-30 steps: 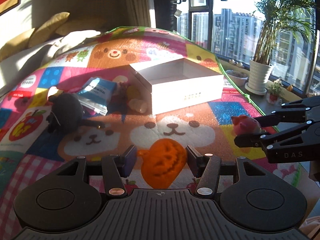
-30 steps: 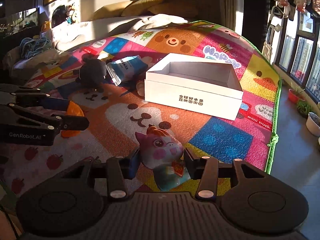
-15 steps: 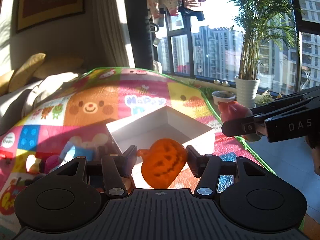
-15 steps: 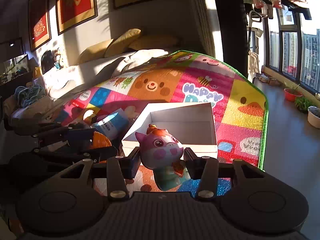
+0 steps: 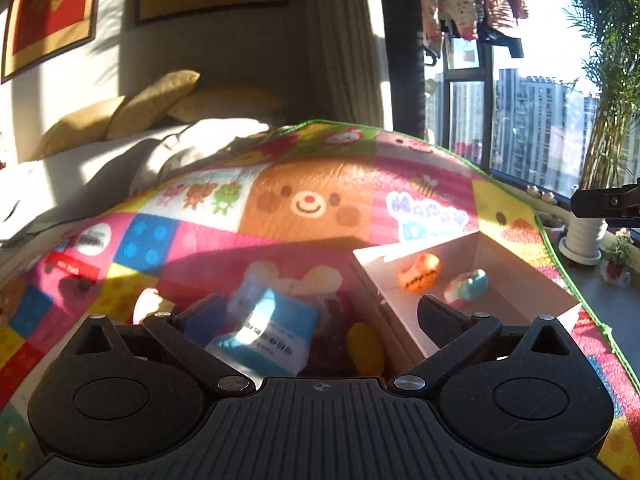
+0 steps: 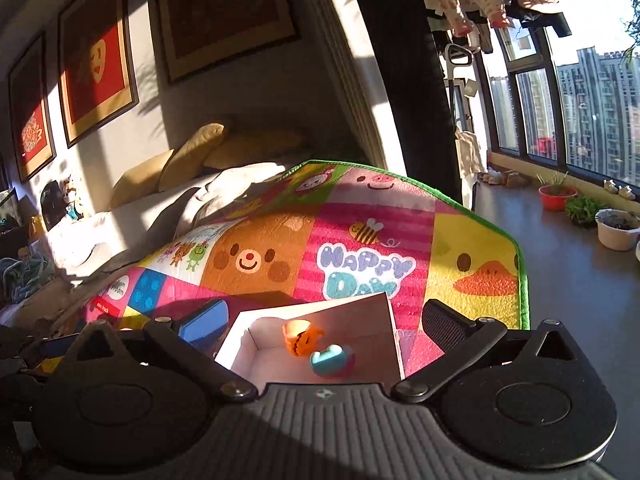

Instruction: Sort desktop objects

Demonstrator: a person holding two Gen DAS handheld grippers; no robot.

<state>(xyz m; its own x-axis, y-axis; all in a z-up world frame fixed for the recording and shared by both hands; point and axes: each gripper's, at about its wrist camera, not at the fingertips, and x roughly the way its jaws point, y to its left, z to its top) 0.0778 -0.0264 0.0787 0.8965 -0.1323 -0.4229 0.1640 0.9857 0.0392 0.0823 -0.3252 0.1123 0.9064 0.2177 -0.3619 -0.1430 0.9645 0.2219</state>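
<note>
Two toys lie inside the white box (image 6: pixel 372 312): the orange pumpkin (image 6: pixel 301 335) and the pink-and-teal pig (image 6: pixel 332 361), close together on the box floor. Both grippers have just been opening, and their jaws now stand spread wide with nothing between them.

The right gripper (image 6: pixel 324 320) hangs above the box, which sits directly ahead of and below its jaws. From here the pumpkin lies slightly left of centre between the jaws, the pig a little nearer and to the right of it. Both toys look blurred.

The left gripper (image 5: pixel 316 312) hovers beside the box (image 5: pixel 500 276), which sits off toward its right jaw. From this side the pumpkin (image 5: pixel 420 272) and pig (image 5: pixel 468 286) show beyond that right jaw. Straight ahead between the left jaws, outside the box on the mat (image 5: pixel 304 204), lies a blue pouch (image 5: pixel 268 332), with a yellow thing (image 5: pixel 364 350) just right of it against the box wall; I cannot tell what that is. A tip of the right gripper (image 5: pixel 604 204) pokes in far off to the right of the left jaws.
</note>
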